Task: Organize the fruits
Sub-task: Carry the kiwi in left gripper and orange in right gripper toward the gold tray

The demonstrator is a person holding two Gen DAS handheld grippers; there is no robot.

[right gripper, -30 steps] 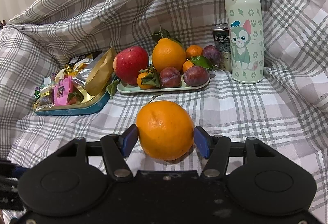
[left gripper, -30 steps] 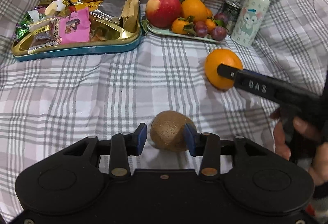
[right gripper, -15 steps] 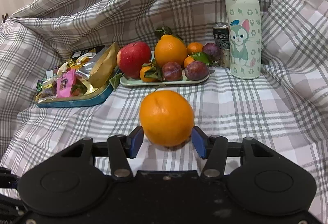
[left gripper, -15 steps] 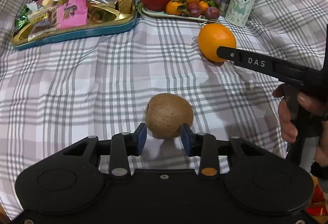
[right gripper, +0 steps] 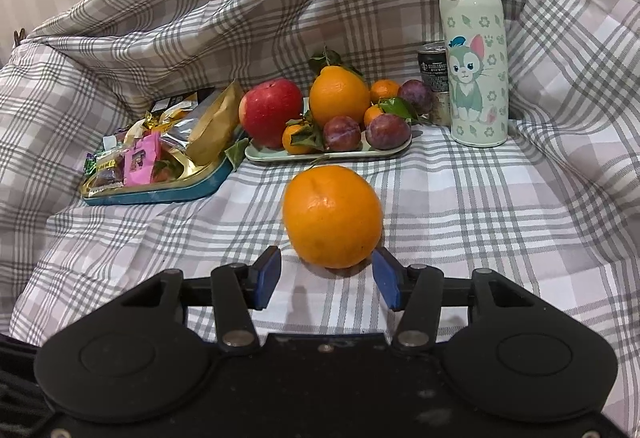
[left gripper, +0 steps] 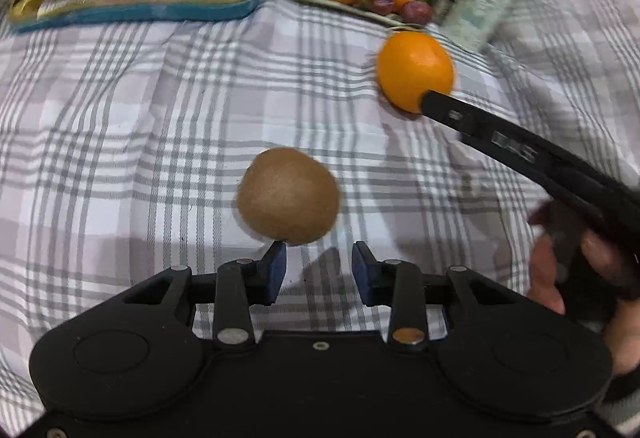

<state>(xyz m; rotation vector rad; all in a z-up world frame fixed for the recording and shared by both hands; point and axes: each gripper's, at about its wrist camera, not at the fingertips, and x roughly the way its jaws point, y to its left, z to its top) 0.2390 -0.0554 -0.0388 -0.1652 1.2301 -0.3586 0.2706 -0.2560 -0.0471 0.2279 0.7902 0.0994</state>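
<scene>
My left claw point(left gripper: 318, 258) sits at the bottom centre of its view, its blue pads drawn in as narrow as they go and pinching nothing, with a strip of checked cloth point(left gripper: 120, 157) showing between them. The kiwi point(left gripper: 288, 201) lies on the cloth in mid-frame, just ahead of the tips, its near end seeming to brush the left pad. I judge it light, fuzzy and soft enough to bruise or squirt forward, so it is best taken gently across its widest middle. My right claw point(right gripper: 325, 278), at the bottom of its own view, is closing. The orange point(right gripper: 332, 215) rests on the cloth just beyond its pads, only its near underside reaching between the tips, and it is not yet squeezed. It looks heavier, firm and apt to roll, so I would grip it at its widest part. The fruit plate point(right gripper: 384, 153) waits in mid-frame behind it.
</scene>
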